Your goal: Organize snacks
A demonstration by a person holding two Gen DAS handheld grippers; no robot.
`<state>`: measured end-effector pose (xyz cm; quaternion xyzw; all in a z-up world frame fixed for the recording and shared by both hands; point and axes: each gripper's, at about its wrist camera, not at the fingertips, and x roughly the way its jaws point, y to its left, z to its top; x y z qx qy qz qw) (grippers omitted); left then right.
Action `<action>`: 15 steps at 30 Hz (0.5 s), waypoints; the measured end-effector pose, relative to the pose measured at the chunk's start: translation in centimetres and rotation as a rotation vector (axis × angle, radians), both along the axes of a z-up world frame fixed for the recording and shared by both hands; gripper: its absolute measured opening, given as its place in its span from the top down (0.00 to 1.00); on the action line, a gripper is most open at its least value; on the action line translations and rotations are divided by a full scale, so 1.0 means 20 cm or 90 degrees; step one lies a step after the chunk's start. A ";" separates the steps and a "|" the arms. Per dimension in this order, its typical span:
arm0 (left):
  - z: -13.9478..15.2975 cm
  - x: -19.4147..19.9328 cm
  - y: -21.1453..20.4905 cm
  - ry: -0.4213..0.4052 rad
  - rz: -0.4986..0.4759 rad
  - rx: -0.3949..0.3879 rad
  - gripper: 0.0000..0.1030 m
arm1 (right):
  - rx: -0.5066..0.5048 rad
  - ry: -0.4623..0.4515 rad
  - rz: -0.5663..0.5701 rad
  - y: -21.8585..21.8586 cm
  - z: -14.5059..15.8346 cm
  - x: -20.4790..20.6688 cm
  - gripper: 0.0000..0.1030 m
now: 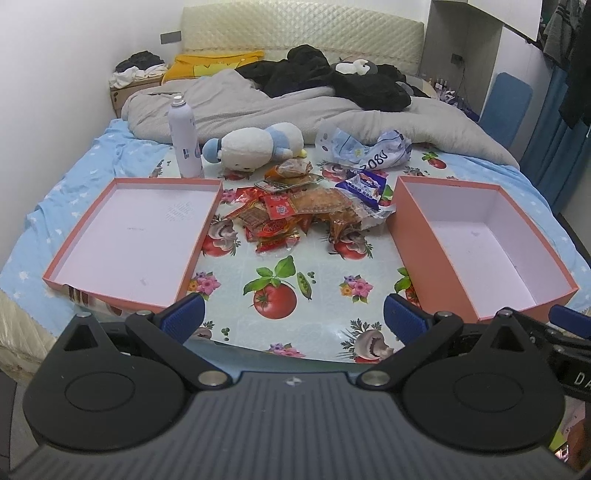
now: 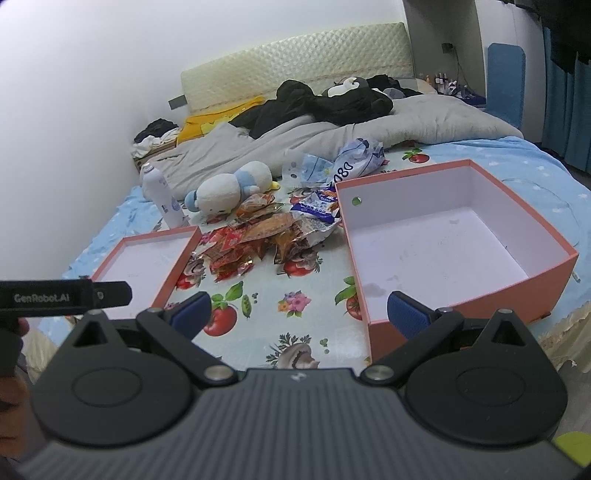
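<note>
Bed (image 1: 74,192), blue sheet, with a fruit-print mat (image 1: 280,295) laid across it. Left claw (image 1: 293,321): spread wide, holding nothing, above the mat's near edge. Right claw (image 2: 299,314): likewise wide and bare. Snack packets (image 1: 295,214): heaped on the mat straight ahead of both claws. Shallow pink lid (image 1: 133,236): ahead-left of the left claw. Deep pink box (image 2: 454,243): ahead-right of the right claw. Plush toy (image 1: 255,146), spray can (image 1: 184,140), crumpled bag (image 1: 369,147): beyond the heap.

Bed (image 1: 480,173), cream padded headboard (image 1: 303,33)
</note>
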<state>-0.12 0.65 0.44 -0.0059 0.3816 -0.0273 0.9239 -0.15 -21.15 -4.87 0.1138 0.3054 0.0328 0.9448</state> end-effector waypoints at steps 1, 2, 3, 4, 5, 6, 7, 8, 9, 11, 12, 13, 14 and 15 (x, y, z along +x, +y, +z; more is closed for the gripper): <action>0.00 0.00 0.00 0.000 0.000 0.000 0.00 | -0.001 0.000 0.001 0.00 0.00 -0.01 0.00; 0.00 0.00 0.00 0.001 0.001 -0.001 0.00 | -0.002 0.001 0.003 0.00 -0.01 -0.01 0.00; 0.01 -0.01 0.00 0.001 0.004 -0.003 0.00 | -0.002 0.002 0.004 0.00 -0.01 -0.02 0.00; 0.00 -0.02 0.00 0.000 0.007 -0.008 0.00 | 0.000 0.002 0.004 0.00 -0.01 -0.02 0.00; 0.00 -0.04 0.00 0.000 0.010 -0.011 0.00 | 0.002 -0.001 0.005 0.00 -0.01 -0.03 0.00; 0.00 -0.04 0.00 0.001 0.011 -0.013 0.00 | 0.001 -0.003 0.007 0.00 0.00 -0.04 0.00; -0.01 -0.06 0.00 0.002 0.012 -0.012 0.00 | -0.002 -0.004 0.009 0.00 0.00 -0.04 0.00; -0.01 -0.07 0.00 0.002 0.013 -0.011 0.00 | -0.003 -0.005 0.011 0.00 0.00 -0.05 0.00; -0.02 -0.09 0.00 0.002 0.013 -0.011 0.00 | -0.004 -0.005 0.015 0.01 -0.01 -0.06 0.00; -0.02 -0.12 0.00 0.001 0.012 -0.012 0.00 | -0.006 -0.004 0.021 0.01 -0.01 -0.07 0.00; -0.02 -0.13 0.00 0.001 0.013 -0.013 0.00 | -0.007 -0.004 0.022 0.01 -0.01 -0.07 0.00; -0.03 -0.14 0.00 0.001 0.013 -0.015 0.00 | -0.007 -0.004 0.021 0.01 -0.01 -0.06 0.00; -0.02 -0.15 0.01 0.000 0.012 -0.017 0.00 | -0.003 -0.004 0.021 0.01 -0.01 -0.07 0.00; -0.02 -0.15 0.01 0.000 0.015 -0.019 0.00 | -0.004 -0.006 0.021 0.01 -0.01 -0.07 0.00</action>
